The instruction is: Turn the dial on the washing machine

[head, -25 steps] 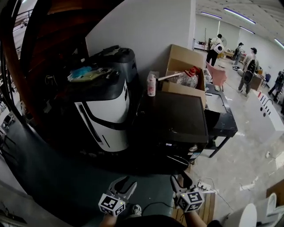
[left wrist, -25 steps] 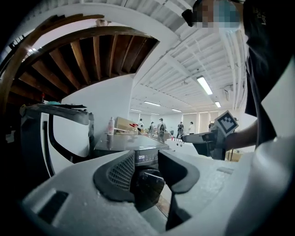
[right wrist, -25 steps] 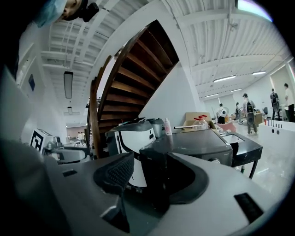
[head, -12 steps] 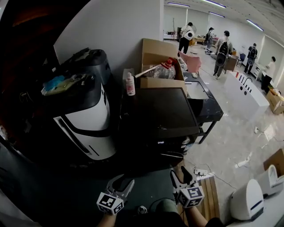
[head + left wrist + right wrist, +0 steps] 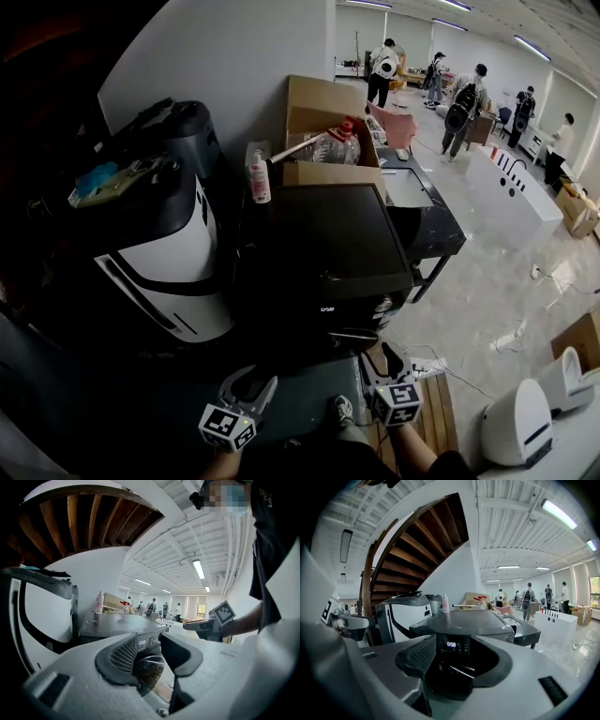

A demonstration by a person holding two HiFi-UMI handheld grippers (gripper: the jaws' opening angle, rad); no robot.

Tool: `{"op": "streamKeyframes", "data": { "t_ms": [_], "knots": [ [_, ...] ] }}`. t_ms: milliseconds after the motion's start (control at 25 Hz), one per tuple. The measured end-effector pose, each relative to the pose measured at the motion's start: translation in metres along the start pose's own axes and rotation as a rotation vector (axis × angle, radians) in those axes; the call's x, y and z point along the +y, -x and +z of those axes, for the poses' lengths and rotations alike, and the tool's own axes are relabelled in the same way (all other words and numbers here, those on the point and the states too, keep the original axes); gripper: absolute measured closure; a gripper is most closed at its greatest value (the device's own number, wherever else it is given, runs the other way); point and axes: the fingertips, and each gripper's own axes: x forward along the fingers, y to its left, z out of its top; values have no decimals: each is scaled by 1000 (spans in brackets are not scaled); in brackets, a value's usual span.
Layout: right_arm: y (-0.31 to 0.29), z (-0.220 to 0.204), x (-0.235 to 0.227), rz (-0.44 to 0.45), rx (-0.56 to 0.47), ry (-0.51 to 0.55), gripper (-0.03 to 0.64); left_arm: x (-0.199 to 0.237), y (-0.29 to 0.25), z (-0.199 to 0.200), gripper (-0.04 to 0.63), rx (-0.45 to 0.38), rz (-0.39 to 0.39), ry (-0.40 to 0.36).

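The black washing machine (image 5: 328, 239) stands in the middle of the head view, with a lit display (image 5: 327, 308) on its front panel. A small round knob (image 5: 382, 307) shows at the panel's right end. My left gripper (image 5: 258, 380) hangs low in front of the machine, left of centre, open and holding nothing. My right gripper (image 5: 380, 356) hovers just below the front right corner, also open and holding nothing. The left gripper view frames the display (image 5: 142, 642) between the left gripper's (image 5: 150, 648) spread jaws. The right gripper's (image 5: 457, 660) jaws frame the display (image 5: 451, 644); there the knob is hidden.
A white and black appliance (image 5: 169, 253) stands left of the machine. Behind are a cardboard box (image 5: 323, 108) and a spray bottle (image 5: 255, 178). A black table (image 5: 431, 216) is at the right. A power strip (image 5: 429, 366) and cable lie on the floor. Several people stand far back.
The head view has swung, so the washing machine now sits further left in the picture. Both grippers stay low in front of it, open.
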Motion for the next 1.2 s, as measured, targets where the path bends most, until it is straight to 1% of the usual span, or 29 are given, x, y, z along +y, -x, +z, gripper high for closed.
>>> {"op": "streamKeyframes", "data": {
  "t_ms": [280,400,640,760,920,1200],
  "knots": [
    [-40,-12,-62,-34,46,46,408,1,-63,4,445,12,10,17],
    [-60,-19,-87,-42,77,81,368,-2,-91,4,445,18,0,13],
    [-95,-29,-124,-28,114,125,353,-3,-132,3,445,42,-7,7],
    [-110,-36,-137,-12,139,150,344,-5,-148,2,445,54,-5,8],
    [-127,-47,-149,7,173,156,333,-5,-162,-1,446,69,2,15],
    [-157,-66,-154,62,220,205,321,-8,-178,-13,446,102,10,25]
  ]
}}
